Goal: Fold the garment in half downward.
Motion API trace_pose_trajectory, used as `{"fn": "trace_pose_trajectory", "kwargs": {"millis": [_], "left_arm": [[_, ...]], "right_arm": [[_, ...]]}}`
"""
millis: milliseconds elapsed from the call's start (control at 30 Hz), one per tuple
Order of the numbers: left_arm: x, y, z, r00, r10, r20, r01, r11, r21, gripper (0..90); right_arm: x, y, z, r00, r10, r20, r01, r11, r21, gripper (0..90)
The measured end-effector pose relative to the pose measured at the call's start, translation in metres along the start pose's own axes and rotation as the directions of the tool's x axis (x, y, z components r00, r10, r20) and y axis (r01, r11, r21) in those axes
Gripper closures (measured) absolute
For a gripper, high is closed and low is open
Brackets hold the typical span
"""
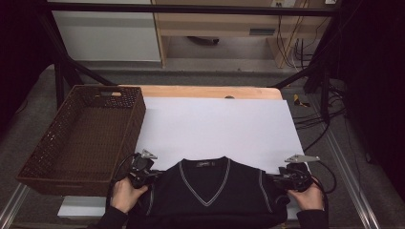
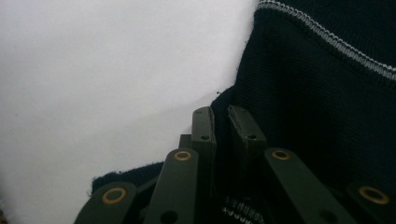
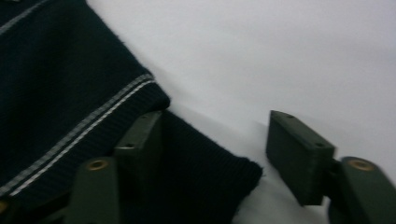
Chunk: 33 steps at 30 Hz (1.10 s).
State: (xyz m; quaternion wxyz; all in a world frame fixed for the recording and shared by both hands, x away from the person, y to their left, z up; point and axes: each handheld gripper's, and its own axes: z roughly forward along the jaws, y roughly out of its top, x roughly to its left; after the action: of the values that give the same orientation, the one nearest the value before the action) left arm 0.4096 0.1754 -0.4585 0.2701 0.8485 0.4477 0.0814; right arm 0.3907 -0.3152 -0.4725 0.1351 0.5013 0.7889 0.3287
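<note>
We hold the navy V-neck sweater (image 1: 210, 191) at the surface's near edge: left gripper (image 2: 220, 122) pinching its shoulder, right gripper (image 3: 212, 149) spread around the other. Lifting now risks a one-sided drag, bunching the knit.

Both forearms enter from below, well apart. The left hand-held gripper (image 1: 152, 175) has its jaws nearly together and points inward; the right hand-held gripper (image 1: 273, 179), jaws spread wide, also points inward.
</note>
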Motion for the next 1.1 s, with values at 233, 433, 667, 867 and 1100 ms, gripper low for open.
{"fn": "trace_pose_trajectory", "kwargs": {"millis": [233,433,667,867,1100], "left_arm": [[0.000,0.000,0.000,1.0000,-0.006,-0.004,0.006,1.0000,0.000,79.9],[0.000,-0.001,0.000,0.9999,-0.011,0.000,0.011,0.9999,-0.005,80.1],[0.000,-0.003,-0.001,1.0000,-0.002,-0.003,0.002,0.9998,-0.018,80.2],[-0.004,-0.002,-0.003,0.9989,0.035,-0.031,-0.036,0.9990,-0.025,82.5],[-0.006,0.005,-0.017,0.9958,0.046,-0.080,-0.054,0.9938,-0.097,83.6]], "right_arm": [[0.009,-0.002,-0.005,0.9997,-0.016,-0.016,0.017,0.999,0.036,60.0],[0.014,-0.002,-0.007,0.9988,-0.027,-0.040,0.030,0.997,0.076,65.0],[0.017,-0.001,-0.008,0.9979,-0.018,-0.061,0.025,0.994,0.109,75.3],[0.018,0.003,-0.010,0.9981,0.004,-0.062,0.005,0.991,0.133,81.6],[0.015,0.010,-0.019,0.9998,0.000,-0.020,0.001,0.997,0.082,83.3]]}}
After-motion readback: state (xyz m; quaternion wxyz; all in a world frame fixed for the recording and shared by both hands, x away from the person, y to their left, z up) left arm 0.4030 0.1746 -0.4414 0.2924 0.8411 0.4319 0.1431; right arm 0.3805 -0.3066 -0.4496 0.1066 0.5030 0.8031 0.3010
